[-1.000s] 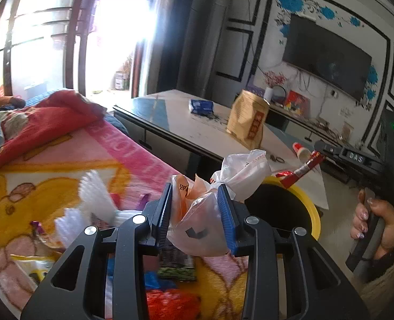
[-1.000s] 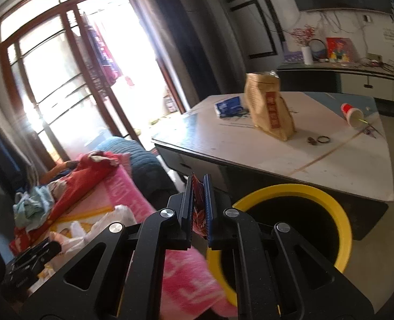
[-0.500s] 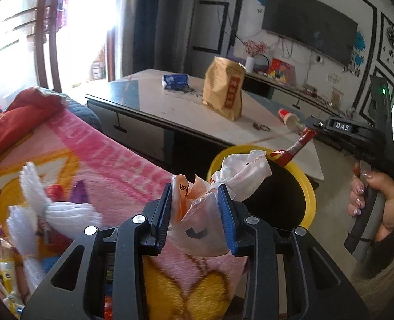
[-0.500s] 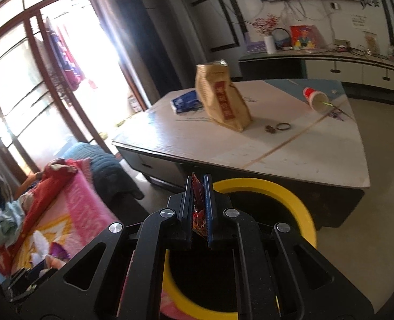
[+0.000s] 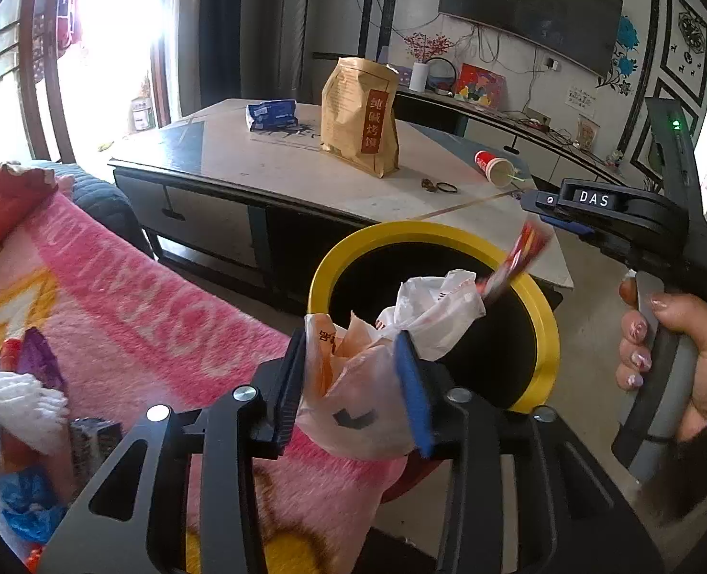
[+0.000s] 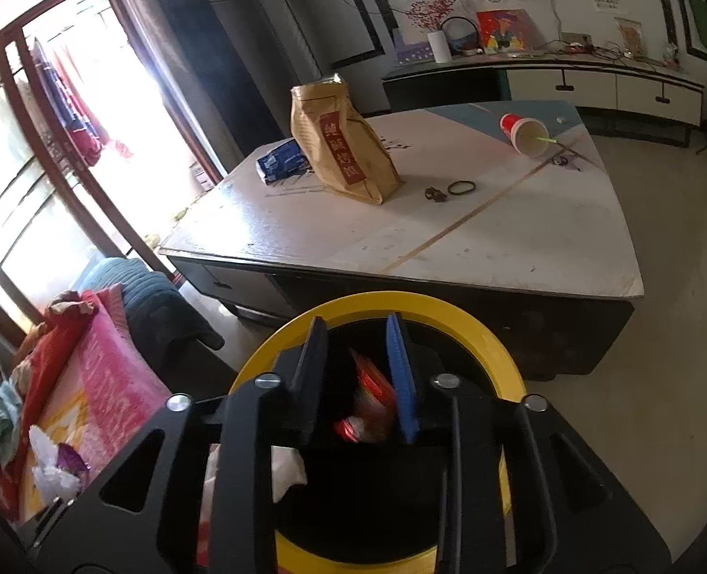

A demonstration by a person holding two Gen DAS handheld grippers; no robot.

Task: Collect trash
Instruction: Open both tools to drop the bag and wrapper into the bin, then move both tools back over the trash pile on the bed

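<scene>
My left gripper (image 5: 351, 349) is shut on a crumpled white and orange plastic bag (image 5: 377, 373), held just short of the yellow-rimmed black bin (image 5: 325, 263). My right gripper (image 6: 356, 335) is open above the bin (image 6: 492, 339). A red snack wrapper (image 6: 370, 397) is loose between its jaws and drops toward the bin; in the left wrist view the wrapper (image 5: 516, 263) is blurred in the air below the right gripper (image 5: 535, 213). More wrappers lie on the pink blanket (image 5: 128, 296).
A low coffee table (image 5: 281, 167) stands behind the bin with a brown paper bag (image 5: 360, 119), a blue packet (image 5: 272, 115) and a tipped red cup (image 5: 494, 170). A TV cabinet (image 6: 592, 81) lines the far wall. A window is at the left.
Both grippers moved toward the bin. My right gripper opened and let go of the red wrapper, which now falls. My left gripper still holds the bag.
</scene>
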